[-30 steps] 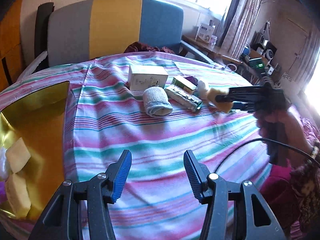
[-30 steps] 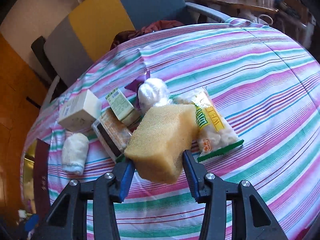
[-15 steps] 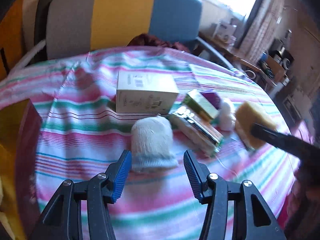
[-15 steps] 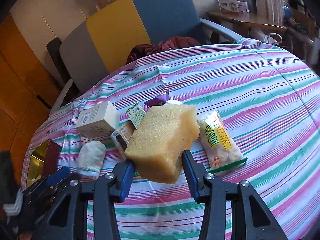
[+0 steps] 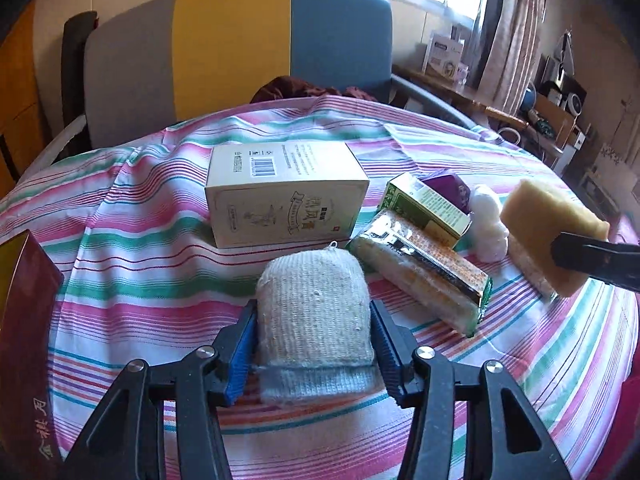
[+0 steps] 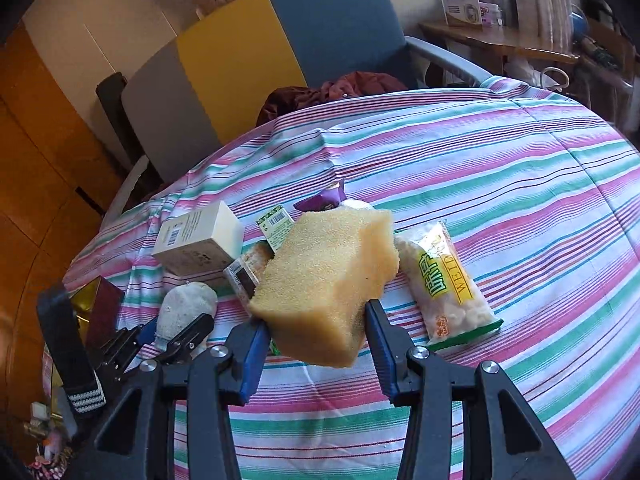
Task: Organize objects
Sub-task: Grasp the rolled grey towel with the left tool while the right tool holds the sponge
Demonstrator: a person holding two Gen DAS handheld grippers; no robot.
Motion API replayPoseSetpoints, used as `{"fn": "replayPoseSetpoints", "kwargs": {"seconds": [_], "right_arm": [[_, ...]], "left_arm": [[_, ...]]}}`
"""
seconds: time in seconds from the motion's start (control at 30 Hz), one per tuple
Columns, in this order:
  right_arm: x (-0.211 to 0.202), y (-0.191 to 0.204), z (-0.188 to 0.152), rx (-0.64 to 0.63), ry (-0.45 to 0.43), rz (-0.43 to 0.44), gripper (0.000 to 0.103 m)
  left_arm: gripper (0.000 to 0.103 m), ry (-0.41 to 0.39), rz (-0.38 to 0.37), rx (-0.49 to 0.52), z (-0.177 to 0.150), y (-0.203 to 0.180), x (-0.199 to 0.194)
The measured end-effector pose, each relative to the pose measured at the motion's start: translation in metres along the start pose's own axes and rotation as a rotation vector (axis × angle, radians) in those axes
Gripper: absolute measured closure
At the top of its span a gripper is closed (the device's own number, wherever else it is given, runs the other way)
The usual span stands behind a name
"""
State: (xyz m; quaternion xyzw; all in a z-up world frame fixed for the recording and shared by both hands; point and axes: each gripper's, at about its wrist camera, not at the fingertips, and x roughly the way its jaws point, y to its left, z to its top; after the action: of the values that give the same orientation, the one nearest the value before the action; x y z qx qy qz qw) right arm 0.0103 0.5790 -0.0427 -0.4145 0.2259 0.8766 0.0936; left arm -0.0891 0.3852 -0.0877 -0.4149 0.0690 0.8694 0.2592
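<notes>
A rolled grey-white knit cloth [image 5: 312, 308] lies on the striped tablecloth [image 5: 140, 280]. My left gripper [image 5: 313, 308] straddles it and its jaws are closing; the blue pads [image 5: 240, 344] sit right at the roll's sides without visibly squeezing it. The right wrist view shows the same roll [image 6: 186, 304] at lower left, between the left gripper's fingers [image 6: 192, 330]. My right gripper [image 6: 316, 316] is shut on a yellow sponge [image 6: 328, 272] and holds it in the air above the table. In the left wrist view that sponge [image 5: 552, 220] hangs at the right edge.
Behind the roll stand a cream carton [image 5: 288, 196], a cracker pack [image 5: 424, 272], a green box [image 5: 428, 204], a purple packet [image 5: 448, 188] and a white puff [image 5: 488, 220]. A snack bag [image 6: 448, 280] lies right of the sponge. A dark red box [image 5: 24, 280] sits left; a chair [image 5: 240, 40] behind.
My left gripper has moved forward and down from the near table edge to straddle the knit roll. The right gripper still holds the sponge, lifted slightly.
</notes>
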Motion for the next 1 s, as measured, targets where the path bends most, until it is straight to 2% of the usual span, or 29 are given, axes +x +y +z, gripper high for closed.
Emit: {"fn": "replayPoseSetpoints", "kwargs": {"seconds": [0.23, 0.4, 0.63, 0.83, 1.0], "right_arm": [[0.001, 0.005, -0.001, -0.021, -0.004, 0.008, 0.056], [0.000, 0.013, -0.003, -0.052, -0.025, 0.030, 0.056], [0.004, 0.017, -0.005, -0.063, -0.004, 0.069, 0.056], [0.010, 0.023, -0.008, -0.086, 0.020, 0.097, 0.056], [0.013, 0.033, -0.013, -0.130, 0.027, 0.096, 0.056]], "left_arm": [[0.051, 0.006, -0.065, -0.046, -0.007, 0.011, -0.001], [0.053, -0.011, -0.060, -0.049, -0.014, 0.013, -0.009], [0.054, -0.058, -0.019, -0.064, -0.037, 0.019, -0.034], [0.054, -0.071, -0.021, -0.070, -0.056, 0.023, -0.058], [0.054, -0.065, -0.062, -0.055, -0.076, 0.020, -0.082]]}}
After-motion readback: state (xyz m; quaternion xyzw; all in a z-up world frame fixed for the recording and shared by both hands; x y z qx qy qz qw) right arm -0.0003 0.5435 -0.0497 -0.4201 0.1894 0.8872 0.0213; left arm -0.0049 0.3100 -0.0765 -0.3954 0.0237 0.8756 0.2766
